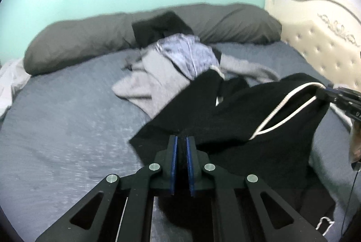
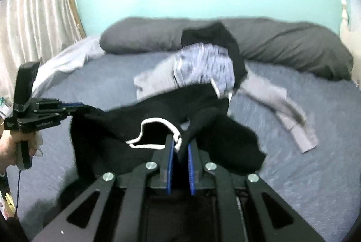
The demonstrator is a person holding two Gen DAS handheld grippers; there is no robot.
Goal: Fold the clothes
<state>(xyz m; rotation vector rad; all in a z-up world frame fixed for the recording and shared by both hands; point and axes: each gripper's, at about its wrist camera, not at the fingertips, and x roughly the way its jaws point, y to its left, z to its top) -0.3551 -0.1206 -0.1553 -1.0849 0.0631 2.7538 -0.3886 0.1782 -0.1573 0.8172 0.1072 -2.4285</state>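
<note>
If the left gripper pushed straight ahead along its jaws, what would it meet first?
The black garment that the left gripper is already shut on. Past that fabric, probably the grey garment in the pile on the bed, though depth is unclear.

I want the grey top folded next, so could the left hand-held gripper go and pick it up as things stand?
Probably not yet. The left hand-held gripper is shut on the black garment, which the right hand-held gripper also holds. The grey top lies uncovered on the bed beyond, but the black garment must be released first.

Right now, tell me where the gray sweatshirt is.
The gray sweatshirt lies mid-bed in both views, under the blue shorts, behind the black garment and before the dark pillows.
</note>
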